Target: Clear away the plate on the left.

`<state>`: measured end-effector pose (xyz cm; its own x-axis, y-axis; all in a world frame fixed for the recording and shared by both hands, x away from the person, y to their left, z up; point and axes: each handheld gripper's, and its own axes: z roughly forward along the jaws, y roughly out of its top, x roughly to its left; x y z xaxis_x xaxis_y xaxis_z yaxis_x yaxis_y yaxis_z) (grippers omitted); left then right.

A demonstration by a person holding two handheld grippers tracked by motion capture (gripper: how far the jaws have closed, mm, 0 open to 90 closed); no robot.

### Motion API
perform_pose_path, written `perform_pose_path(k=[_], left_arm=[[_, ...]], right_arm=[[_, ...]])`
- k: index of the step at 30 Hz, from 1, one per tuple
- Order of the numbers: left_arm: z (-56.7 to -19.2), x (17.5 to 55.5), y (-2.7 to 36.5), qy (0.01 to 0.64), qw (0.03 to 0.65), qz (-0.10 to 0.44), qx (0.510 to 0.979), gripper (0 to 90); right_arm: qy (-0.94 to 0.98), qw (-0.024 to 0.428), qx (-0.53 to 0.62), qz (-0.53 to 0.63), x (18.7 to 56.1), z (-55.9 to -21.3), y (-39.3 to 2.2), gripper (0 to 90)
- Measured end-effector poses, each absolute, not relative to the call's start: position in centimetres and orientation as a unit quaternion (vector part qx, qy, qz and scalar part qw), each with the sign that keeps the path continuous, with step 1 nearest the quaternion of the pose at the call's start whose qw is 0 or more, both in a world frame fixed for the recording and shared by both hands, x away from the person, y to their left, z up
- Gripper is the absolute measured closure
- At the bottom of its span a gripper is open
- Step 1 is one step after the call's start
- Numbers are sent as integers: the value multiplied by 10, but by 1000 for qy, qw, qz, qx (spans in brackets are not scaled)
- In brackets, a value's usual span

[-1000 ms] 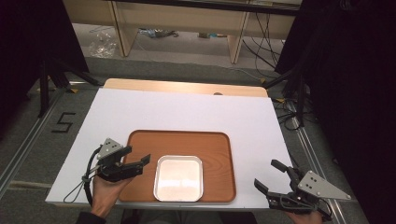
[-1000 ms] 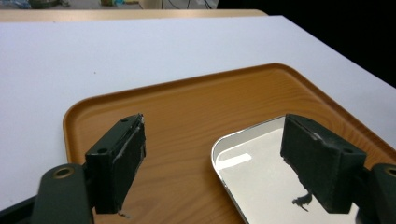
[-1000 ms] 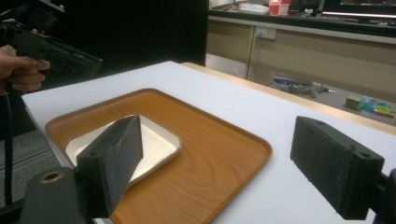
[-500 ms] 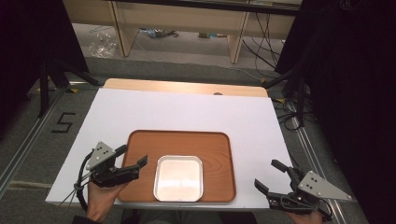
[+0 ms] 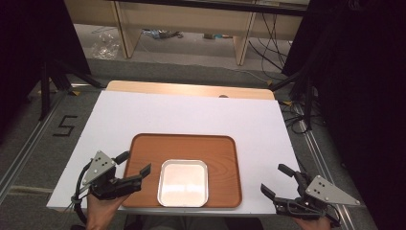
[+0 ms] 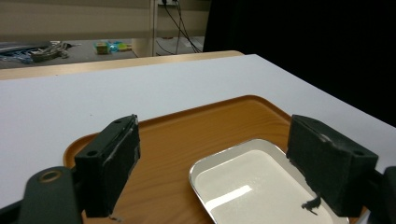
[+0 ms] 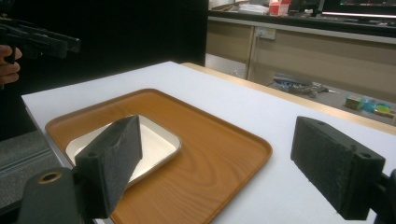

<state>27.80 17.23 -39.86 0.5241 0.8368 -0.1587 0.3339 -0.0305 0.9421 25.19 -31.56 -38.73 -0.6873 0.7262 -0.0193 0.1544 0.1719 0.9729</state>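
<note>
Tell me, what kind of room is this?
Probably a lab or workshop set up for recording. Black curtains hang around a white table, loose cables lie on the floor, and a taped "5" marks the carpet. A person holds a tool in each hand.

1 camera looks down from high up, 2 sit low by the table's corners, and all 3 see the brown tray (image 5: 225,158).

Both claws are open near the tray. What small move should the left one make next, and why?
Probably ease the left claw forward to straddle the near-left rim of the square silver metal dish on the brown wooden tray. Its jaws stand wide open, holding nothing, with the dish just ahead between them.
</note>
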Motion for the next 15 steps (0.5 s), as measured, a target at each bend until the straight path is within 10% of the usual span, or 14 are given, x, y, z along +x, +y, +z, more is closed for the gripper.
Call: perform_pose_path(k=[15], left_arm=[[-392,257,170,414,559,243,677,170]], right_arm=[[720,245,301,576,251,-387,-315,169]])
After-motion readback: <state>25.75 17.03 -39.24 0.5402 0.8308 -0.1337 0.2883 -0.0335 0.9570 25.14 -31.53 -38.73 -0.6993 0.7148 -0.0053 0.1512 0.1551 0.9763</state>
